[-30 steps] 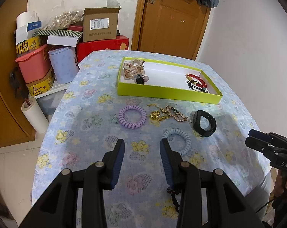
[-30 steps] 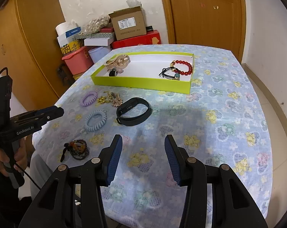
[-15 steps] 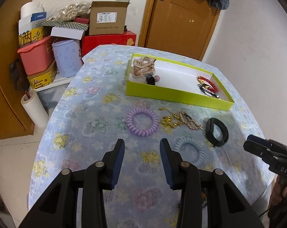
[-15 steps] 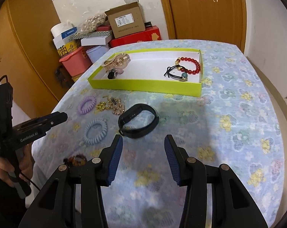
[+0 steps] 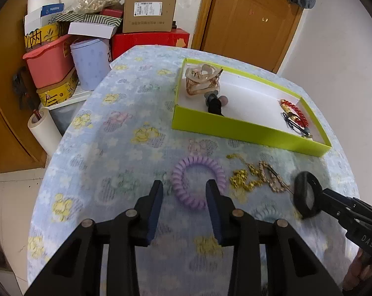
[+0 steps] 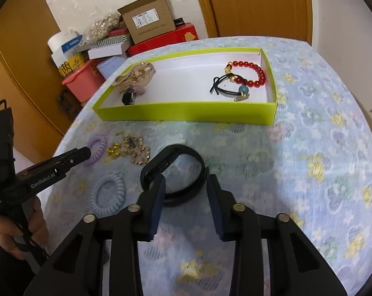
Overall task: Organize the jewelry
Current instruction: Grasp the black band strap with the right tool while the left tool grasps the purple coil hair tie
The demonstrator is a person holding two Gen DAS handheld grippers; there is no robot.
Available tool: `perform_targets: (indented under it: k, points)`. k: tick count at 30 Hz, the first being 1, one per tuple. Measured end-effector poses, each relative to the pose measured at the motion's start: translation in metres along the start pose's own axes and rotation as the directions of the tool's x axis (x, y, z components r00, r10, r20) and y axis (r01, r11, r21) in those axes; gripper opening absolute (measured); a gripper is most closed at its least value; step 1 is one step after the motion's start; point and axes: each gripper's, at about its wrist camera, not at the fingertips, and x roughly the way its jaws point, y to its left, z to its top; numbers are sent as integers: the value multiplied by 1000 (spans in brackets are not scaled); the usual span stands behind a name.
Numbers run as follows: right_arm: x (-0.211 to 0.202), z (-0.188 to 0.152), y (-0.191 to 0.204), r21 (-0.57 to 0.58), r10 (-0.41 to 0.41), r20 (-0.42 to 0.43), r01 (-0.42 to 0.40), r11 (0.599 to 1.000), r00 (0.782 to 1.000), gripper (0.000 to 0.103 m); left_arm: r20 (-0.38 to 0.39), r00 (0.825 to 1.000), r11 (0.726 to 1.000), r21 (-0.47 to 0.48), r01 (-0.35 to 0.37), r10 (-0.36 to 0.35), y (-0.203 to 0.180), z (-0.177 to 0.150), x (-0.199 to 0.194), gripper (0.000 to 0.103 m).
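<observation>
A lime-green tray [image 5: 247,127] [image 6: 186,111] holds a tan hair claw [image 5: 202,80], a red bead bracelet [image 6: 250,72] and a black cord. On the floral cloth lie a purple spiral hair tie [image 5: 198,181] [image 6: 97,148], a gold chain [image 5: 257,176] [image 6: 129,149], a blue spiral tie [image 6: 108,193] and a black wristband [image 6: 176,172] [image 5: 306,194]. My left gripper [image 5: 184,208] is open, its fingers straddling the near part of the purple tie. My right gripper [image 6: 186,203] is open, its fingers straddling the near side of the black wristband.
Boxes, a pink bin [image 5: 49,63] and a paper roll [image 5: 44,129] stand past the table's left edge. A wooden door [image 5: 250,17] is behind the table. The cloth right of the tray [image 6: 321,123] bears only its flower print.
Both grippers have moved forward and down: the left onto the purple hair tie, the right onto the black wristband. Both have stayed open.
</observation>
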Motion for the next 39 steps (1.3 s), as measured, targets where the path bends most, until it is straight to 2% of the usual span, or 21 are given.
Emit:
perform_targets:
  k: [8,12,14,20,21,25,31,39]
  points:
    - [8,9,3,-27,-46,-29,45,999,999,28,8,998,996,62,-59,58,-11,6,7,25]
    - [10,11,4,-60,-70,-51,67,996,996,21,8,998,994,92,-61,61,-16,8,10,13]
    - [10,11,3,-83,-85,-69,80,993,994,21,6,998,993,108,-55,55,-17,7,9,11]
    - [12,9,7,-148,-138,-93,124,981,986,21,12,999,986,161,-39,38,-25,1,7,10]
    - [12,8,9,-164,-145,-87,130,978,986,14,12,999,985,171,-37,35,-26,1,7,10]
    - [12,6,12,-179,-124,-69,110,978,990,7,11,1000,983,184,-19,17,-27,1,6,9]
    - [2,2,8,-163,-94,-36,87,983,995,7,12,1000,986,166,12,-14,-25,-3,-1,9]
    - [-27,-5,-1,-137,-75,32,79,987,997,7,78,995,983,177,44,-58,-33,-5,-32,9]
